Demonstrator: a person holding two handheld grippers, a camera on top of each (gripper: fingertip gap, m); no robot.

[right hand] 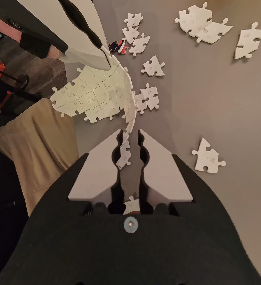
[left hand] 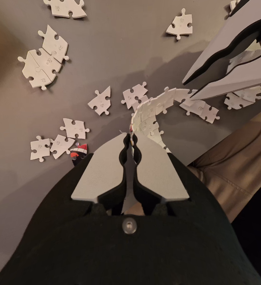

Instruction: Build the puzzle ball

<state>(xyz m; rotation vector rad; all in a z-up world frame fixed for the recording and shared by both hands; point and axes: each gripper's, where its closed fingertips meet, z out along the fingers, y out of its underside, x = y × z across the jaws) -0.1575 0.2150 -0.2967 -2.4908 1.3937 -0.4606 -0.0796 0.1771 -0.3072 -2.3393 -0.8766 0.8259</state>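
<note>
So the left gripper (left hand: 130,135) is clamped tight on the rim of the curved puzzle shell (right hand: 95,95), a half-built bowl of joined white pieces held up over the grey table (left hand: 111,46) near its front edge. The right gripper (right hand: 130,131) has its jaws parted, with a strip of the shell's far edge running in between them; I can't tell if either finger actually touches it. Loose white pieces lie blank side up all over the table: a joined cluster (left hand: 42,61) well off to one side, a single piece (left hand: 101,102) just beside the shell, and one colourful piece (left hand: 79,150) flipped print side up right by the left gripper. Tan fabric (right hand: 34,138) shows beyond the table's edge.
</note>
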